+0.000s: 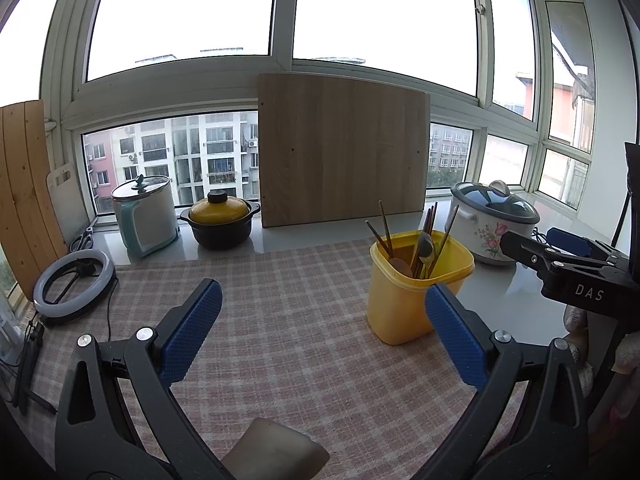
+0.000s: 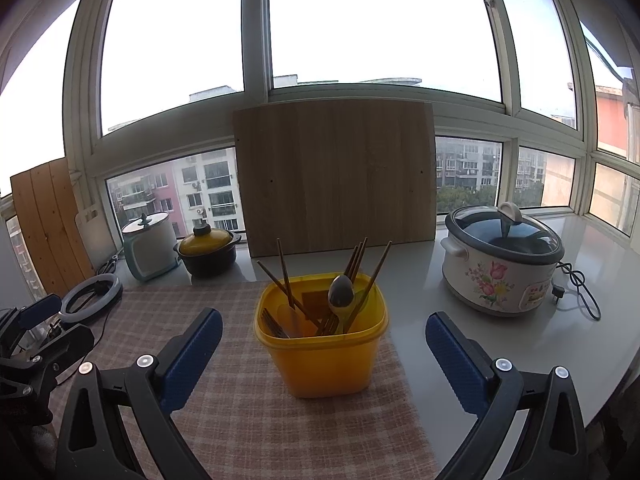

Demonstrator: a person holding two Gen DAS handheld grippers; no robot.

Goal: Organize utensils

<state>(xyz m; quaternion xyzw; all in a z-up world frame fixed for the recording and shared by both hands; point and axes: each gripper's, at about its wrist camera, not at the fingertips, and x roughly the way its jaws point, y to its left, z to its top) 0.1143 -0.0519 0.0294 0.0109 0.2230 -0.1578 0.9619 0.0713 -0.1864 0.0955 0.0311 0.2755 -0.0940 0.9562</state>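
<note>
A yellow plastic tub (image 1: 400,300) (image 2: 324,360) stands on the checked cloth (image 1: 280,340) (image 2: 248,412) and holds several chopsticks (image 1: 384,224) (image 2: 285,276) and a metal spoon (image 1: 425,245) (image 2: 341,292). My left gripper (image 1: 322,332) is open over the cloth with nothing between its fingers; the tub sits behind its right finger. My right gripper (image 2: 323,354) is open too, with the tub centred just beyond the gap. The right gripper also shows at the right edge of the left wrist view, and the left gripper at the lower left of the right wrist view.
A large wooden board (image 1: 342,148) (image 2: 336,176) leans on the window. A floral slow cooker (image 1: 494,228) (image 2: 502,260) with cord and plug (image 2: 558,292) stands right. A yellow-lidded pot (image 1: 220,218) (image 2: 208,254), a teal cooker (image 1: 146,216) and a ring light (image 1: 74,282) sit left.
</note>
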